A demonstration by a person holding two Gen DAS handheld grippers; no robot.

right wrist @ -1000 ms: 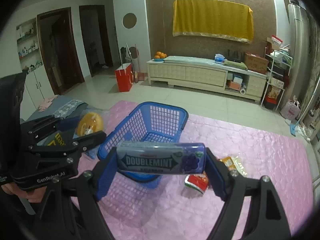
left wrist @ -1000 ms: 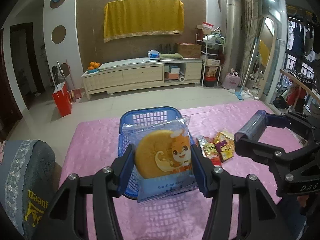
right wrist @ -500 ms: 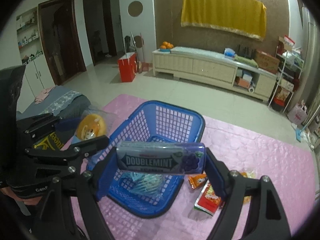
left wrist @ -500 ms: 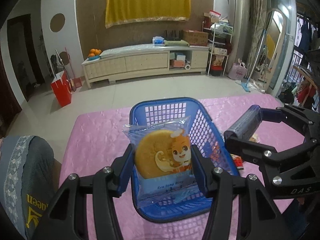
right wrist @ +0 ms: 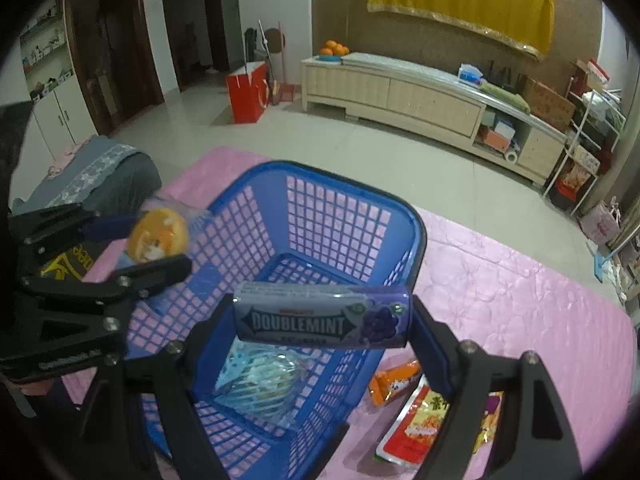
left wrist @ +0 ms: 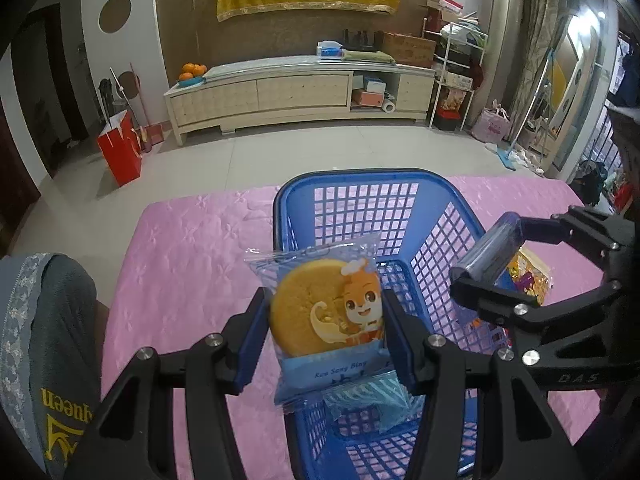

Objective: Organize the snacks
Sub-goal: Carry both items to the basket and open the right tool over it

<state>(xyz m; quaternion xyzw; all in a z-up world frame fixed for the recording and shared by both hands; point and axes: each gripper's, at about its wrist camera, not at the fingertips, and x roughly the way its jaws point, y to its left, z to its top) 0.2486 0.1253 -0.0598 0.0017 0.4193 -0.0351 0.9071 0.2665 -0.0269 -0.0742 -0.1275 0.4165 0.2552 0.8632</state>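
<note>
Mid-delivery: both grippers loaded and poised above the blue basket (left wrist: 360,200) on the pink cloth (left wrist: 180,280). Left gripper (left wrist: 326,320) pinching a wrapped round cake (left wrist: 320,312) by its two side edges, packet upright between the blue pads, hanging over the basket's near-left rim. Right gripper (right wrist: 322,316) clamped endwise on a Doublemint tube (right wrist: 320,314), tube lying crosswise, directly over the basket's open floor. Already inside, at 6 o'clock in the right wrist view: one clear crinkled packet (right wrist: 260,376) on the basket bottom. Outside, on the cloth at 4 to 5 o'clock of the basket: an orange sachet (right wrist: 394,386) and a red-and-white packet (right wrist: 414,426), with more wrappers partly hidden behind the right finger. Judged next: lower a touch further past the rim, then spread the jaws so each item drops in flat; cake needs shifting toward basket centre first, lest it land on the rim and slide out. Afterwards, back to 4 o'clock for the loose sachets.
</note>
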